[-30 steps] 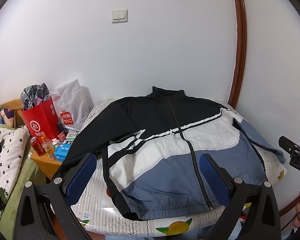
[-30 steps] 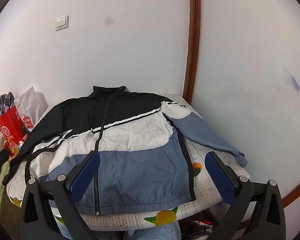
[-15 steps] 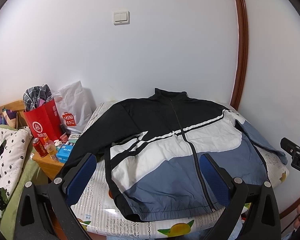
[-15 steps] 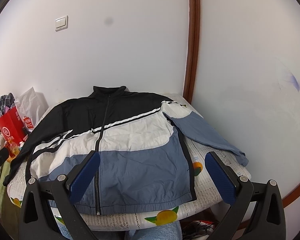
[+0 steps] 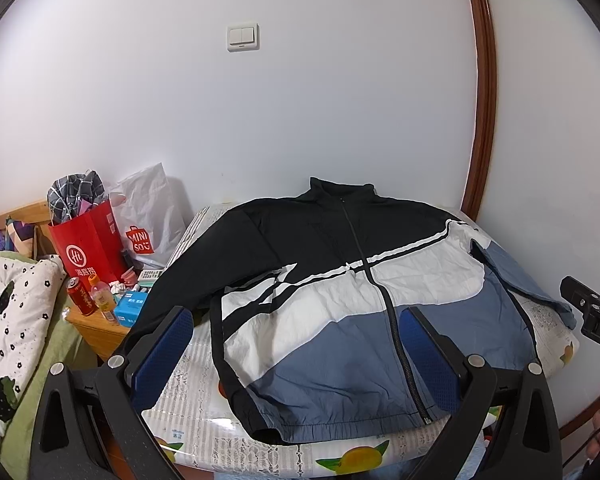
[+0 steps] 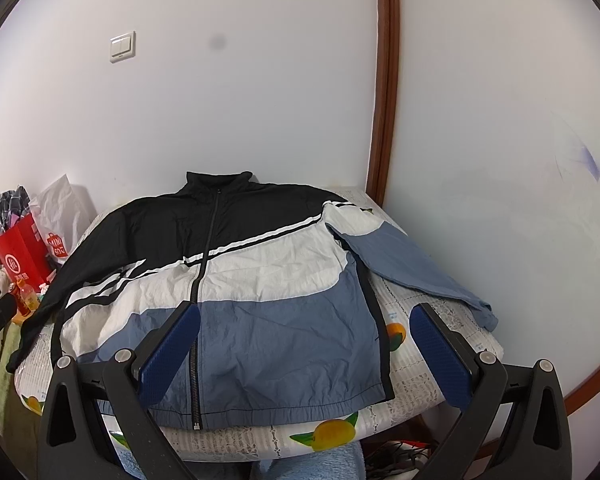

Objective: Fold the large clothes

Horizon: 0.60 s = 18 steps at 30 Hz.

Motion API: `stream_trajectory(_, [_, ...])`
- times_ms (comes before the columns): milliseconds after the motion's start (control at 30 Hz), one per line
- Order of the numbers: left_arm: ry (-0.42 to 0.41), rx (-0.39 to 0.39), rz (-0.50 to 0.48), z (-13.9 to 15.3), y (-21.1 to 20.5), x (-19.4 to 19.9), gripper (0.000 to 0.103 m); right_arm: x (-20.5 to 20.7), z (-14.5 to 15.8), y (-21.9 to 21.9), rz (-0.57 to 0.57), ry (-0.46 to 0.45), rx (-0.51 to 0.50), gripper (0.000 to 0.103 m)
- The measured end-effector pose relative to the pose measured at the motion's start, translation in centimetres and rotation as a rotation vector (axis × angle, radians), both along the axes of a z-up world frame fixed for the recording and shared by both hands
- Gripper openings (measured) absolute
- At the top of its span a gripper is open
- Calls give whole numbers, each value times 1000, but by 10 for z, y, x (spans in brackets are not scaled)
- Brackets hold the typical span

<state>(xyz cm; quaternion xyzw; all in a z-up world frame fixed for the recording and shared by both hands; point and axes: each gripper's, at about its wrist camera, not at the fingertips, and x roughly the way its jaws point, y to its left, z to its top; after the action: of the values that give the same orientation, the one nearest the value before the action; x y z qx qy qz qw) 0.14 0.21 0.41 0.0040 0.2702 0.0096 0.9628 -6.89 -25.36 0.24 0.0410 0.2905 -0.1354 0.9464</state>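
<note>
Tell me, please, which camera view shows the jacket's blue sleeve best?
The right wrist view: the blue sleeve lies in full from shoulder to cuff on the table. In the left wrist view the blue sleeve is squeezed at the frame's right, its cuff beside the right gripper.

Jacket (image 5: 340,300) lies flat, zipped, front up on the worktop (image 5: 204,392), collar toward the wall. Left gripper (image 5: 296,360) hovers near the hem, jaws wide apart, holding nothing. Red bag (image 5: 88,244) stands at left.
</note>
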Motion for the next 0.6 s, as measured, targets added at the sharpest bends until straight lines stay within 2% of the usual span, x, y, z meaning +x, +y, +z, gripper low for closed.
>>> stream_trajectory(600, [0,2,6,3,2,0,103,0,-1,-1,5,1,-5,103])
